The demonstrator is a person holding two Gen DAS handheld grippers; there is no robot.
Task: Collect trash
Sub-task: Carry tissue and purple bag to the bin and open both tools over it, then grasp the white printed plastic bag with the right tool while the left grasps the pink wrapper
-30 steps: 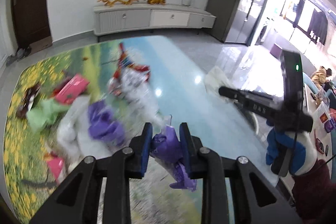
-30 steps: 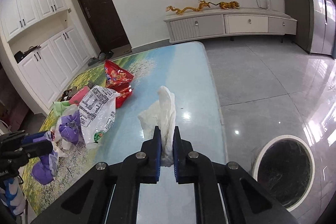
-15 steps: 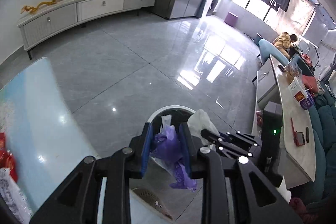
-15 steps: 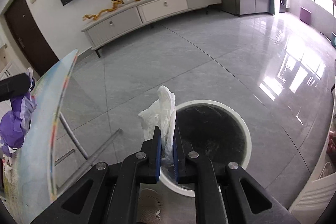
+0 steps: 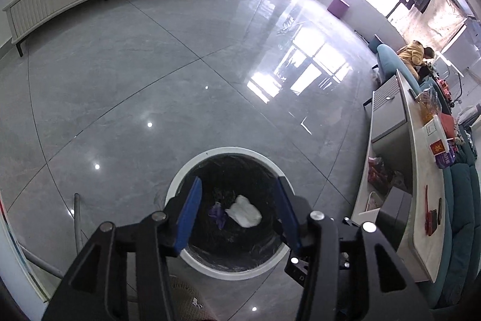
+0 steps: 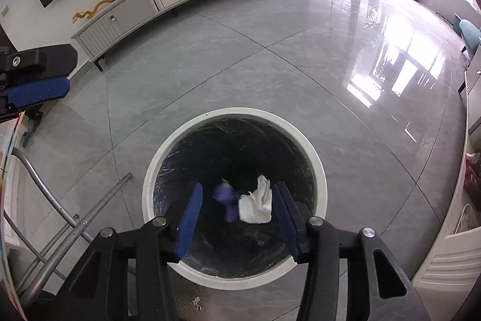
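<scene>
Over the round white-rimmed bin lined with black plastic [image 6: 315,167], the left gripper [image 5: 239,202] and right gripper [image 6: 236,208] are held with jaws just opened and empty, while the crumpled white tissue [image 6: 255,205] and purple wrapper [image 6: 225,196] are seen inside it.

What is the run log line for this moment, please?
left gripper: open | right gripper: open | purple scrap, white tissue: in bin

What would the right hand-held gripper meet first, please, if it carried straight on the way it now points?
Most likely the white crumpled bag lying inside the black-lined trash bin, beside the purple scrap; the right hand-held gripper stands open and empty above it. Depth is uncertain.
</scene>
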